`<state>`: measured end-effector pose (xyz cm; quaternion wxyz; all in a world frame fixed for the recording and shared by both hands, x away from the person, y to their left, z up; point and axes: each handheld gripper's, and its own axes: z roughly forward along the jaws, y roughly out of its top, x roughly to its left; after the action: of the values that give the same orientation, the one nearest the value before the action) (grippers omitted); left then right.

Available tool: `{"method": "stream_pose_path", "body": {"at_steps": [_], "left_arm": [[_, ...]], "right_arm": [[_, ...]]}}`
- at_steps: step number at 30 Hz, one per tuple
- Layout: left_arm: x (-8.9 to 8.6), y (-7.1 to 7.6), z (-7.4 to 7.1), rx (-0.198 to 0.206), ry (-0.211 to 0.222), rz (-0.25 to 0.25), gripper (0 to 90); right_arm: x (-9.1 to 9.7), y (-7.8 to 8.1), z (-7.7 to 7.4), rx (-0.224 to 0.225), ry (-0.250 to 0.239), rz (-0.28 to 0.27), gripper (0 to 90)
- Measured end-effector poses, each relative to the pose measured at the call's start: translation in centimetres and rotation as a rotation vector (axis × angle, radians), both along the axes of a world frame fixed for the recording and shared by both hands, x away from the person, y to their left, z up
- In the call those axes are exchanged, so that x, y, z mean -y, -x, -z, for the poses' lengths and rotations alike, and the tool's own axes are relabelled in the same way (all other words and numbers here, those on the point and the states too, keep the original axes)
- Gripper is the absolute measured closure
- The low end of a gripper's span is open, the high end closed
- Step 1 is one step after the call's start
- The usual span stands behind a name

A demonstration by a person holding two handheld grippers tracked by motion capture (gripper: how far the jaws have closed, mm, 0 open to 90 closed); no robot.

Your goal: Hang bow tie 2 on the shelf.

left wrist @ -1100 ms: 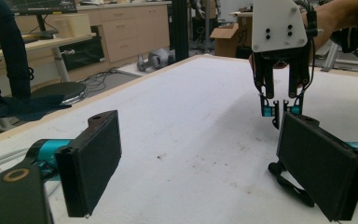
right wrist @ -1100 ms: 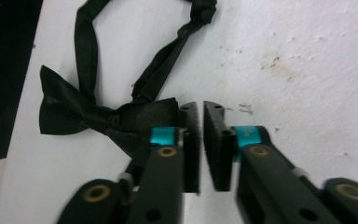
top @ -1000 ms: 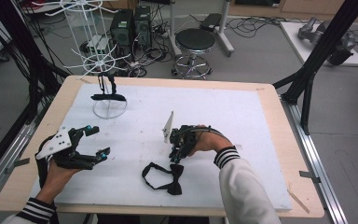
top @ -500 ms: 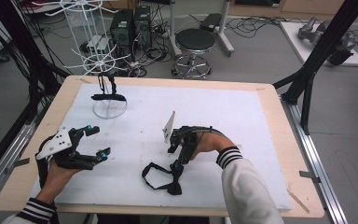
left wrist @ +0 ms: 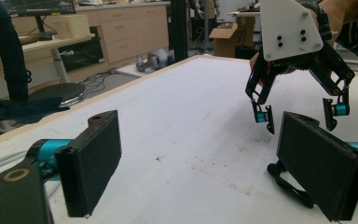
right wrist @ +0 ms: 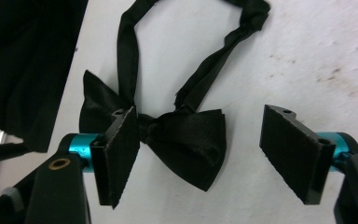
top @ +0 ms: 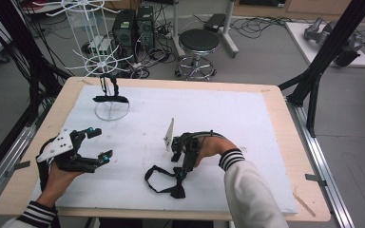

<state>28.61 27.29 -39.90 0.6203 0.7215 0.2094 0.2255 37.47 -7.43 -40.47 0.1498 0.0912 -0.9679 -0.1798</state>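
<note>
Place: a robotics lab or workshop, judging from what stands around me.
Surface: I work at a pale wooden surface [top: 275, 102] covered by a white sheet.
Frame: black metal struts [top: 330, 47] rise at its corners.
Floor: grey, with tangled black cables [top: 261, 26], black computer towers [top: 133, 28] and a round black stool [top: 198, 42].
Background: light wooden cabinets [left wrist: 121, 32] and a cardboard box [left wrist: 226, 39].

Your high view looks forward and down from above your side of the desk [top: 275, 102], taking in the whole top and the floor beyond. Your left tool's [left wrist: 200, 158] camera sits low, facing across the desk toward the right tool [left wrist: 296, 116] hanging near it. Your right tool's [right wrist: 200, 154] camera points almost straight down, close over the bow tie [right wrist: 186, 135], which the high view shares [top: 164, 179].
</note>
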Motion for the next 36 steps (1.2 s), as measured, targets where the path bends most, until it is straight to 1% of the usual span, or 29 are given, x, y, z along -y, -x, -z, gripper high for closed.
{"method": "stream_pose_path", "body": {"at_steps": [4, 6, 9, 13, 14, 18, 24, 28, 29, 30, 31, 32, 33, 34, 35, 36], "left_arm": [[-0.10, -0.02, 0.00, 0.001, 0.001, -0.002, 14.3], [-0.09, -0.05, 0.02, 0.000, 0.002, -0.004, 14.2], [0.00, -0.05, 0.04, -0.002, 0.001, 0.000, 14.3], [0.08, 0.00, 0.03, 0.001, -0.008, 0.003, 14.3], [0.09, 0.02, 0.03, 0.001, -0.008, 0.002, 14.3], [0.09, 0.02, 0.02, 0.002, -0.008, 0.002, 14.3], [0.07, 0.00, 0.04, 0.001, -0.010, 0.001, 14.3], [0.06, 0.00, 0.04, 0.002, -0.009, 0.002, 14.3], [0.06, 0.01, 0.04, 0.003, -0.008, 0.003, 14.3], [0.06, 0.01, 0.04, 0.003, -0.008, 0.002, 14.3], [0.07, 0.02, 0.03, 0.002, -0.008, 0.001, 14.3], [0.07, 0.03, 0.04, 0.002, -0.008, 0.001, 14.3], [0.08, 0.04, 0.05, 0.002, -0.008, 0.001, 14.3], [0.12, 0.05, 0.04, 0.003, -0.007, 0.000, 14.3], [0.14, 0.05, 0.06, 0.004, -0.006, 0.000, 14.3], [0.14, 0.06, 0.05, 0.004, -0.006, 0.000, 14.3]], "right_arm": [[0.05, -0.01, 0.30, -0.025, 0.018, -0.037, 32.0], [0.05, 0.04, 0.37, -0.028, 0.026, -0.041, 32.7], [0.05, -0.01, 0.43, -0.035, 0.024, -0.043, 34.4], [0.02, -0.16, 0.59, -0.040, 0.024, -0.057, 37.7], [0.02, -0.16, 0.63, -0.048, 0.031, -0.060, 38.4], [-0.05, -0.13, 0.78, -0.054, 0.037, -0.081, 41.5], [-0.05, -0.08, 0.95, -0.036, 0.042, -0.103, 49.3], [0.00, -0.06, 0.94, -0.014, 0.043, -0.120, 54.2], [0.01, 0.00, 0.89, -0.006, 0.047, -0.125, 55.8], [0.05, 0.15, 0.77, -0.003, 0.062, -0.122, 57.5], [0.04, 0.17, 0.72, 0.011, 0.057, -0.134, 59.9], [0.01, 0.12, 0.72, 0.030, 0.041, -0.151, 62.6], [0.11, 0.24, 0.60, 0.029, 0.058, -0.143, 64.4], [0.12, 0.24, 0.57, 0.040, 0.053, -0.147, 66.5], [0.20, 0.34, 0.45, 0.045, 0.063, -0.138, 69.3], [0.20, 0.31, 0.44, 0.050, 0.062, -0.136, 72.3]]}}
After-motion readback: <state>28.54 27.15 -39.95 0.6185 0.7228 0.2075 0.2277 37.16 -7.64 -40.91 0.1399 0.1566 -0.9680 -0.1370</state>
